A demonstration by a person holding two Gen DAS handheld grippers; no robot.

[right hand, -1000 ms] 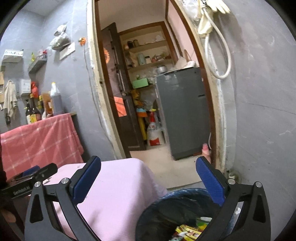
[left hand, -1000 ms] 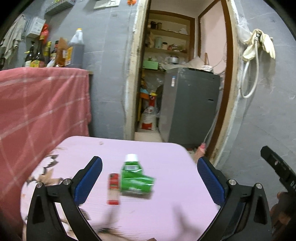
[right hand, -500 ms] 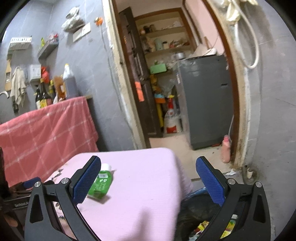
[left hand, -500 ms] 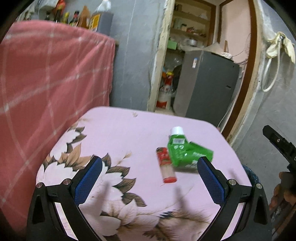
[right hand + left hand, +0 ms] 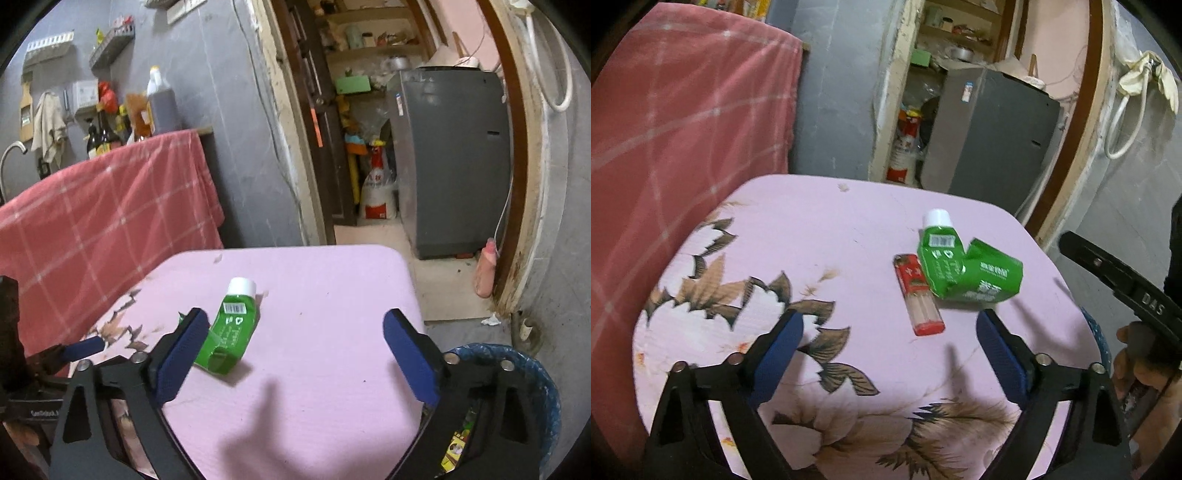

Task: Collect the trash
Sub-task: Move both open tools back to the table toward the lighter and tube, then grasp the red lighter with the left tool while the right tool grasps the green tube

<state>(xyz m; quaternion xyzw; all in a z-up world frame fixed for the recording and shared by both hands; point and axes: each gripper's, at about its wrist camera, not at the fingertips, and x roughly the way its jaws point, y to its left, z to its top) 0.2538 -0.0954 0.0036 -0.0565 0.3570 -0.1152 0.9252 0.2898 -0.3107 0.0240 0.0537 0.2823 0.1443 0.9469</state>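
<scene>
A crushed green carton with a white cap [image 5: 960, 266] lies on the pink flowered table [image 5: 820, 236], right of centre. A red and white lighter [image 5: 918, 295] lies against its left side. My left gripper [image 5: 890, 332] is open and empty, hovering just short of both. My right gripper [image 5: 295, 339] is open and empty above the table's near right part; the green carton [image 5: 231, 332] lies by its left finger. The bin with a blue bag [image 5: 532, 373] stands by the table's right edge, holding wrappers.
A counter draped in red checked cloth [image 5: 676, 122] stands left of the table, with bottles [image 5: 159, 103] on top. A doorway behind leads to a grey appliance [image 5: 454, 155] and shelves. The grey wall with a hose [image 5: 1123, 122] is on the right.
Both grippers swung left, the left also tilting down over the table. The carton and lighter now lie closer to the left gripper. The right view has shifted from the bin to the table.
</scene>
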